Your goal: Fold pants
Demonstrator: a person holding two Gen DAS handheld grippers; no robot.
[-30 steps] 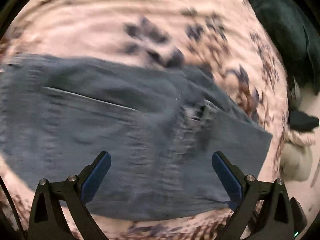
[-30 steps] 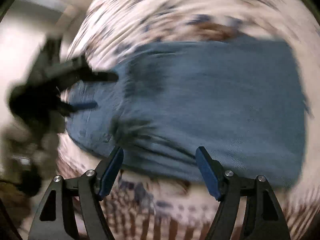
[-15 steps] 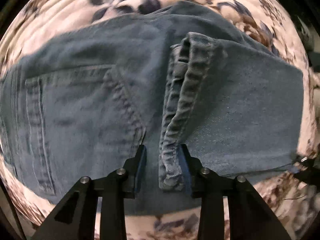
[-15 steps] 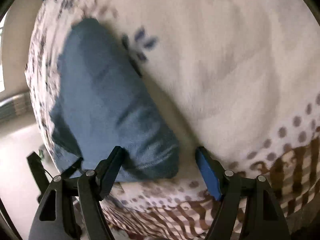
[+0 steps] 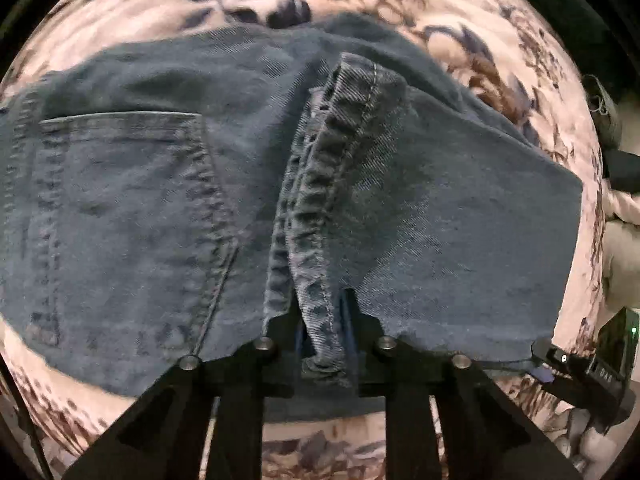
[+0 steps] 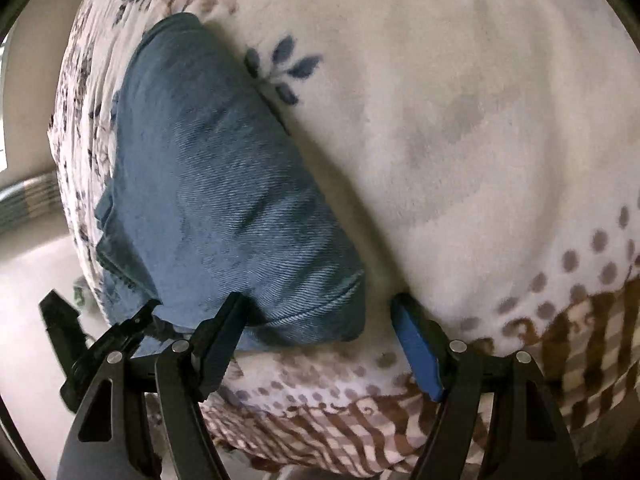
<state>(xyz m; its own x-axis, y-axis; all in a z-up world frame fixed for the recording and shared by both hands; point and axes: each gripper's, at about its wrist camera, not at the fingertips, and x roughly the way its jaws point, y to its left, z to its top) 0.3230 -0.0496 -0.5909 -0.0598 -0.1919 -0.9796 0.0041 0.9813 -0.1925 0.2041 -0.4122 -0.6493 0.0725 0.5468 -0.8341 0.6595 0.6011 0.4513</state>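
Note:
Blue denim pants (image 5: 440, 216) lie part-folded on a floral blanket. In the left wrist view a back pocket (image 5: 120, 208) lies at left and a bunched hem edge (image 5: 332, 200) runs down the middle. My left gripper (image 5: 322, 328) is shut on that hem edge. In the right wrist view the pants (image 6: 224, 184) show as a folded bundle at left. My right gripper (image 6: 320, 324) is open, its fingers straddling the bundle's near corner. The other gripper (image 6: 88, 344) shows at lower left.
The floral blanket (image 5: 256, 4) covers the bed; in the right wrist view it is cream with brown checks (image 6: 460, 92). The floor (image 6: 28, 292) lies beyond the bed's left edge. Dark shoes (image 5: 608, 112) and the right gripper (image 5: 588, 368) sit at right.
My left gripper closed from wide open onto the bunched hem edge. My right gripper swung round to the bundle's corner and stayed open.

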